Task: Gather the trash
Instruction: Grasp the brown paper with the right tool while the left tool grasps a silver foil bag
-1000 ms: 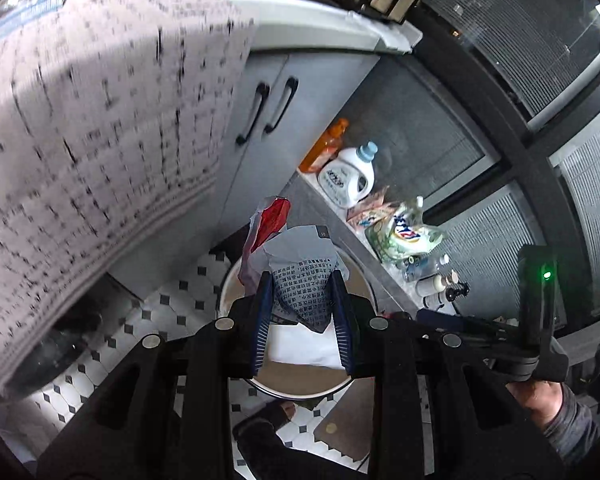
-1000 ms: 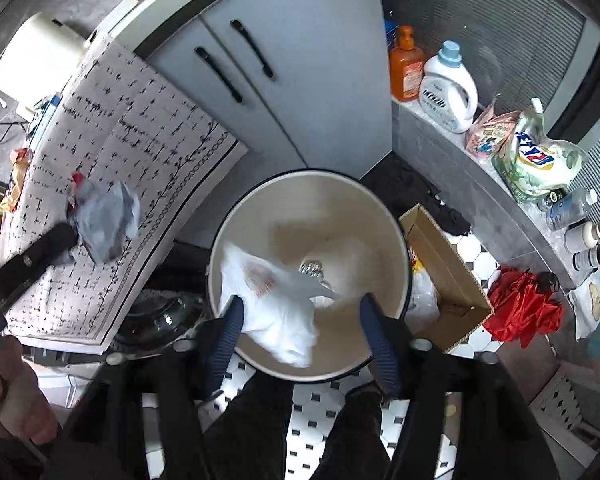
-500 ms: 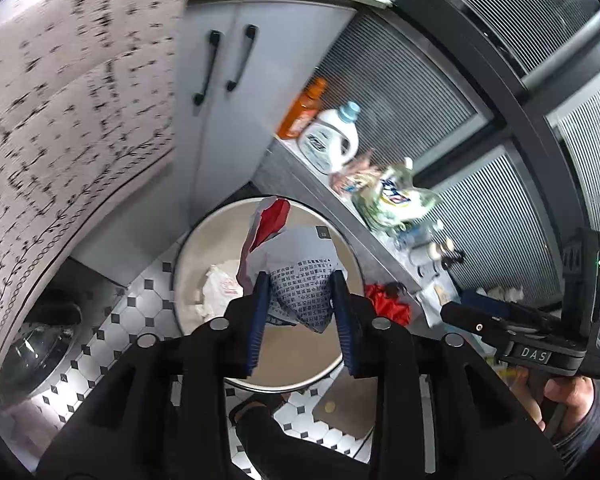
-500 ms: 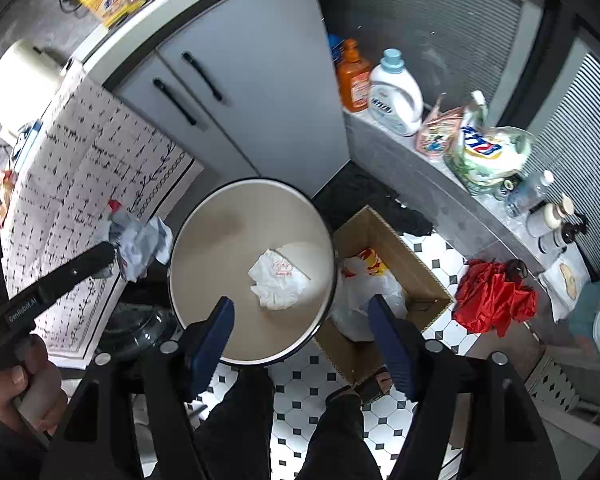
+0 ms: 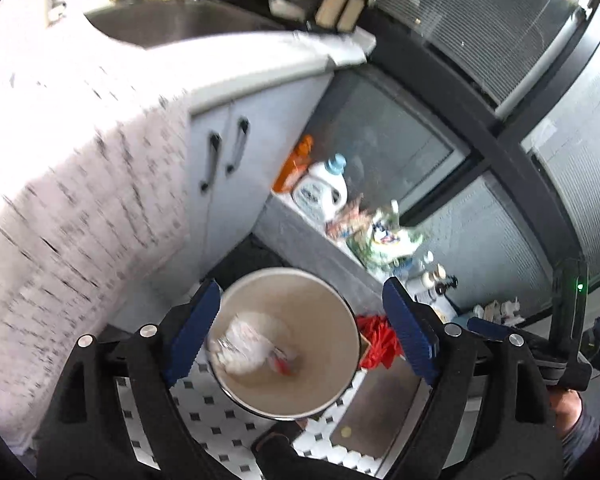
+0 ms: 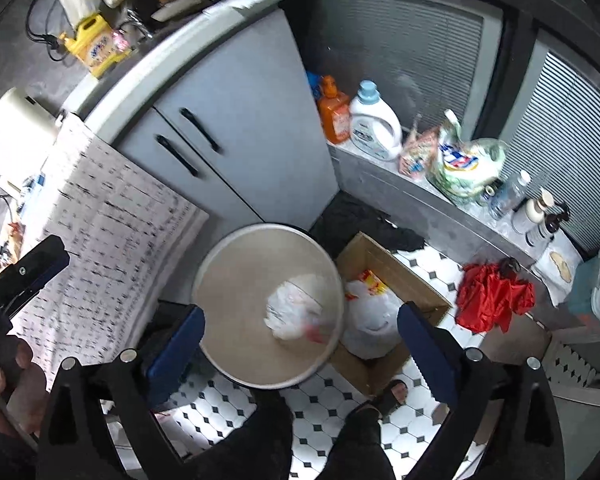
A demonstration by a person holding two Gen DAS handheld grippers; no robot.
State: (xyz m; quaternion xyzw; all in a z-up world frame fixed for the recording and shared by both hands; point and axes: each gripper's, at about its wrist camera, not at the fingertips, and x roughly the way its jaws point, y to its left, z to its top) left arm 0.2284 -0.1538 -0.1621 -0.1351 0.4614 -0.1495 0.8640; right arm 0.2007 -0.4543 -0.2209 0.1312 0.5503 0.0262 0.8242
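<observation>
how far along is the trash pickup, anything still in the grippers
Done: crumpled wrappers lie at the bottom of the round bin. In hand: nothing. The left gripper and right gripper have both just been opening and now stand wide and empty above the bin. Left: no loose trash shows on the patterned cloth from here, so whether more remains cannot be told.

Open air straight down into the round beige waste bin, with only crumpled white trash at the bottom. Hemmed left by the white patterned cloth hanging off the tabletop, behind by the grey cabinet doors. Blocked right by the open cardboard box touching the bin. Checkered tile floor free beside the box.
</observation>
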